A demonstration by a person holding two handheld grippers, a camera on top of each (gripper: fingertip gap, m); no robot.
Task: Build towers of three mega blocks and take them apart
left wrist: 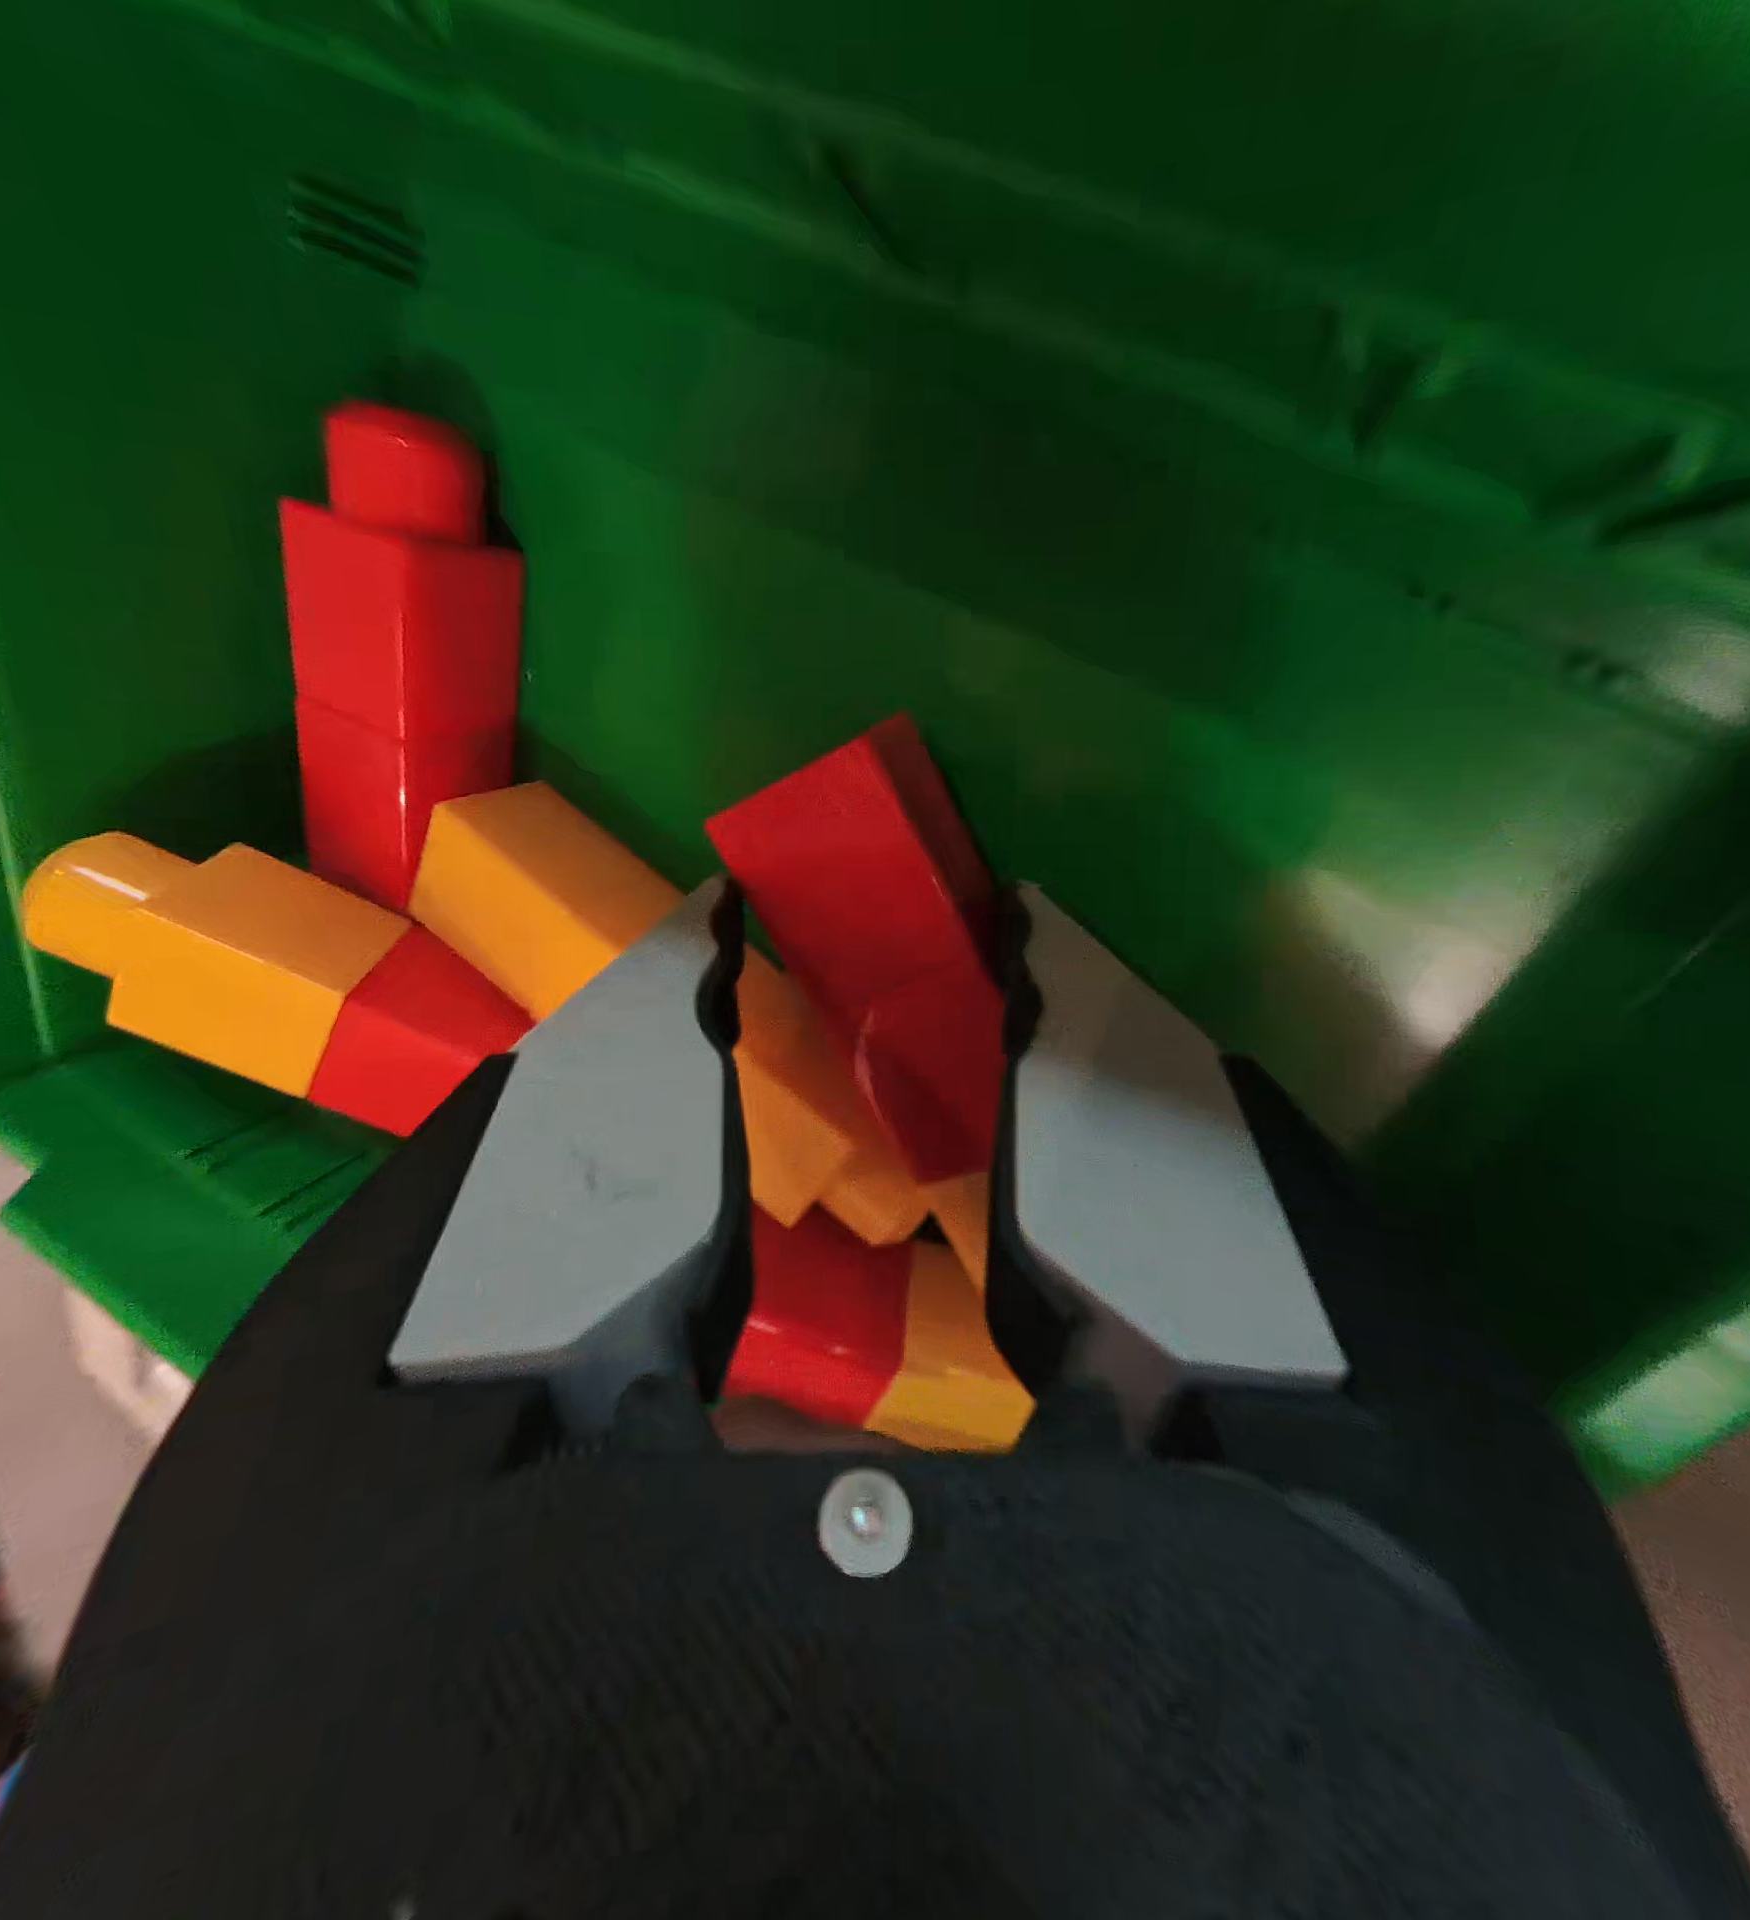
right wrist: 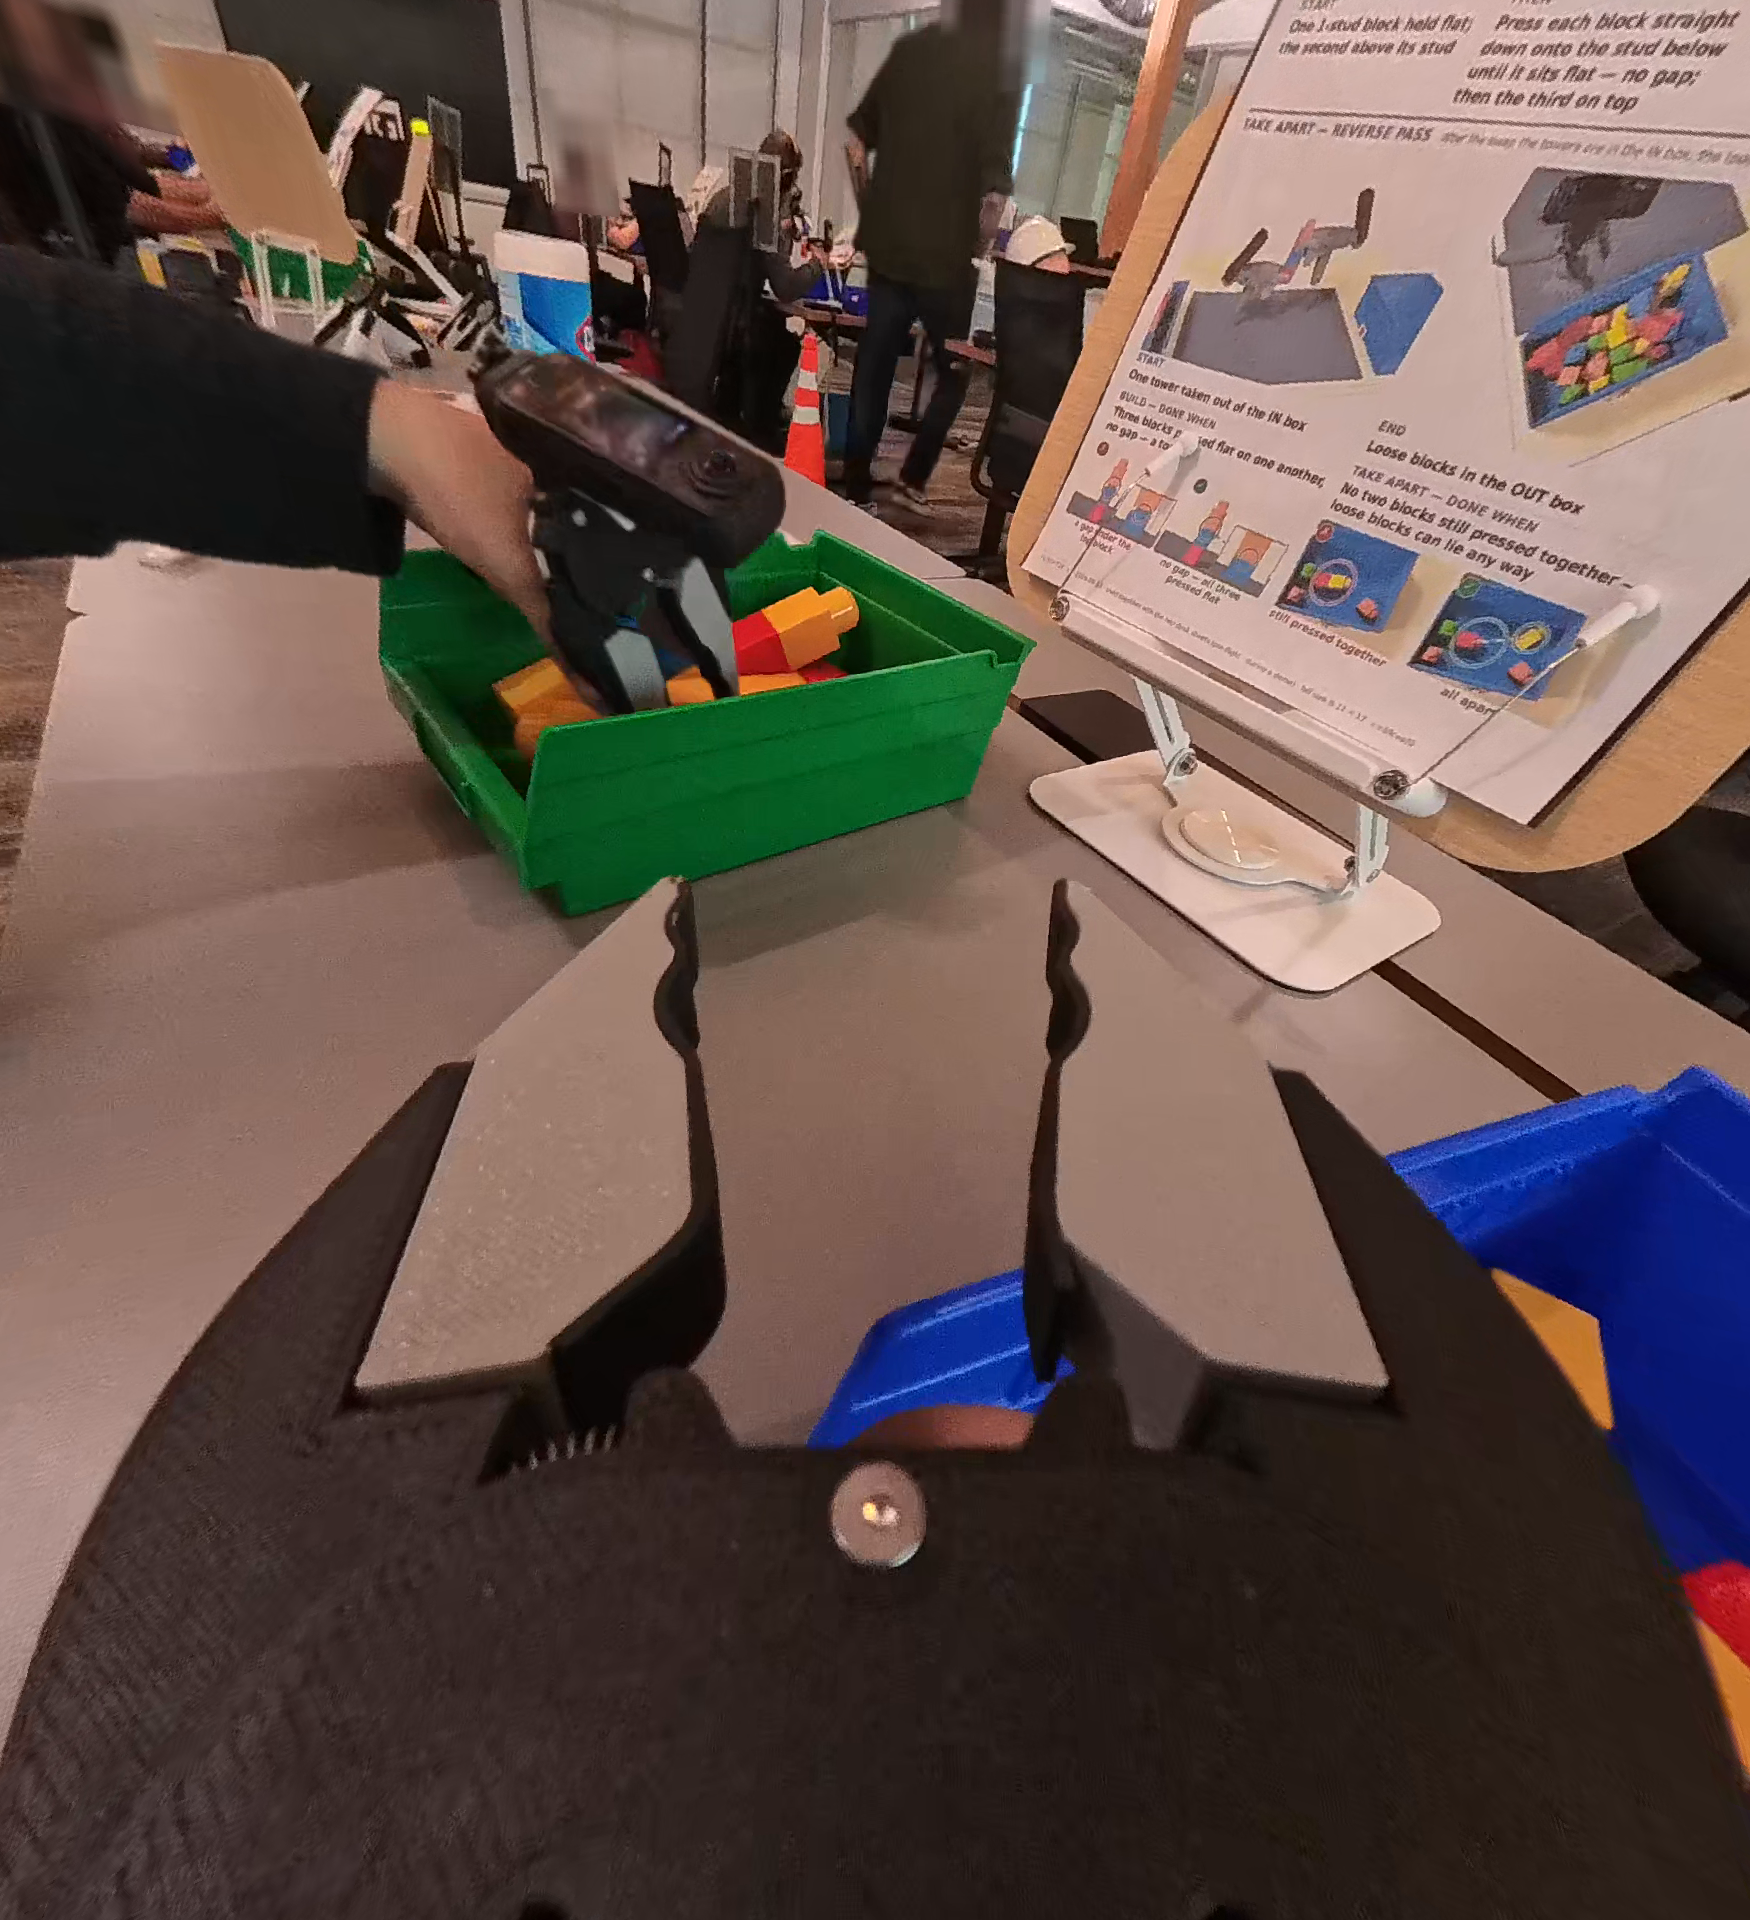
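Left gripper (left wrist: 866, 914) was down inside the green bin (right wrist: 746, 769), where the built towers were stocked. Its jaws stood either side of a red tower (left wrist: 850, 914); the right pad looked to touch it, but a sliver of gap showed at the left pad, so I counted it as not yet clamped, only narrowing in. My read: take-apart pass, one tower being picked out of the bin.

The red tower leaned tilted, long axis running up and away from the gripper, flat bottom end pointing up-left toward the bin wall, rounded stud end low between the fingers. I straddled its lower half because the top was free and the pile crowded the base.

Other towers in the bin: an all-red one (left wrist: 398, 665) upright in the corner, stud up; a yellow-and-red one (left wrist: 258, 977) lying flat, stud pointing left; more yellow and red pieces under the jaws.

Right gripper (right wrist: 866, 914) hovered over the bare worktop (right wrist: 227, 935), jaws apart, nothing between them, waiting beside the blue bin (right wrist: 1681, 1299) for loose blocks. The instruction board (right wrist: 1473, 416) stood behind.
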